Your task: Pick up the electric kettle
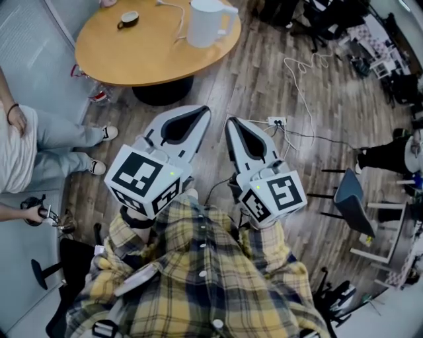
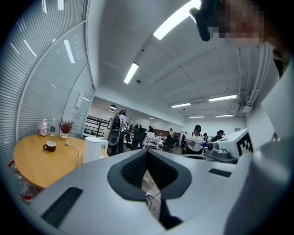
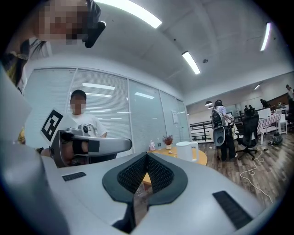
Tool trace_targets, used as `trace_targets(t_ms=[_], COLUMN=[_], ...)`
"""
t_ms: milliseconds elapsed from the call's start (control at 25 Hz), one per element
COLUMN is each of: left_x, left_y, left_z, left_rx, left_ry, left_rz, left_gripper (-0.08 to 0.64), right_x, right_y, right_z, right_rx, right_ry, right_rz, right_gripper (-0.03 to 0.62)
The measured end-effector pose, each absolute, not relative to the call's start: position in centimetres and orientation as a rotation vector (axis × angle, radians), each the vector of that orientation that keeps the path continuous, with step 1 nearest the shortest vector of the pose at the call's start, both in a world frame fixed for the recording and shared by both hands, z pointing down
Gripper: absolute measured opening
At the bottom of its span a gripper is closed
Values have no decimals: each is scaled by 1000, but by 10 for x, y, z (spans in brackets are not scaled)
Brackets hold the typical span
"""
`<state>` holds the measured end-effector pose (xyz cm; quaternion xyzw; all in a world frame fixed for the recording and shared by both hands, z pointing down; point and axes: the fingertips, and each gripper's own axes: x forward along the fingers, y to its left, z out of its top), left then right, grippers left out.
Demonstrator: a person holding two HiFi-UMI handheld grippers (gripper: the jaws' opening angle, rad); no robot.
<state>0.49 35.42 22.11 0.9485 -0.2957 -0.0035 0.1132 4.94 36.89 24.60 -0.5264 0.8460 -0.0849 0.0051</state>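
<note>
Head view looks steeply down from above; both gripper views look level along their jaws (well back). All three share the round tan wooden worktop (image 1: 132, 56) and white plastic electric kettle (image 1: 205, 23).

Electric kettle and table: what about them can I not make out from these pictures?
- Head view: the top of the electric kettle is cut off by the picture's upper edge, so its lid is unseen.
- Both gripper views: the kettle is too small to show a switch or a level mark.
- Head view: the cup is too small to tell what it holds.
- Head view: the white cable on the table runs past the upper edge.
</note>
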Motion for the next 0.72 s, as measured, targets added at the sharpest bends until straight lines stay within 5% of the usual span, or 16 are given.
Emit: trace_targets(t_ms=[720], left_x=[21], left_y=[272], left_z=[230], left_rx=[2765], left_ry=[-872], left_rz=[-2], left_gripper=[3], right_x=[68], right_y=[288], right_z=[258], right_rx=[-1652], right_ry=[2654], right_rz=[-307], right_gripper=[31])
